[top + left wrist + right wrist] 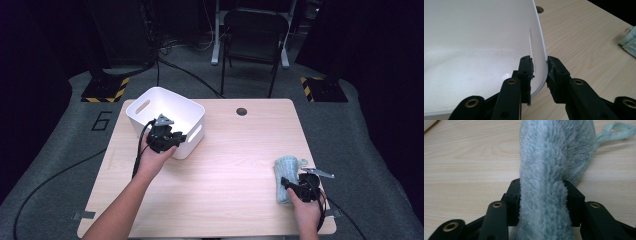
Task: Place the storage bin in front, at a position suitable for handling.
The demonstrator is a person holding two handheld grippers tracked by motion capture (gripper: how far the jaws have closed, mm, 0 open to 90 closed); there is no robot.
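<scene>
A white plastic bin [150, 102] stands at the table's back left. My left gripper [176, 138] sits at the bin's near right corner. In the left gripper view its jaws [539, 60] straddle the bin wall [474, 37], one pad inside and one outside, both touching it. A fluffy pale-teal towel [286, 167] lies rolled near the table's right front. My right gripper [288, 184] is at its near end. In the right gripper view the jaws [541, 182] squeeze the towel [554, 150], whose pile bulges around the pads.
The light wooden table [240, 150] has a cable hole [241, 111] near its back edge. A hanging loop [621, 127] sticks out from the towel's far end. A dark chair [255, 30] stands beyond the table. The bin looks empty inside.
</scene>
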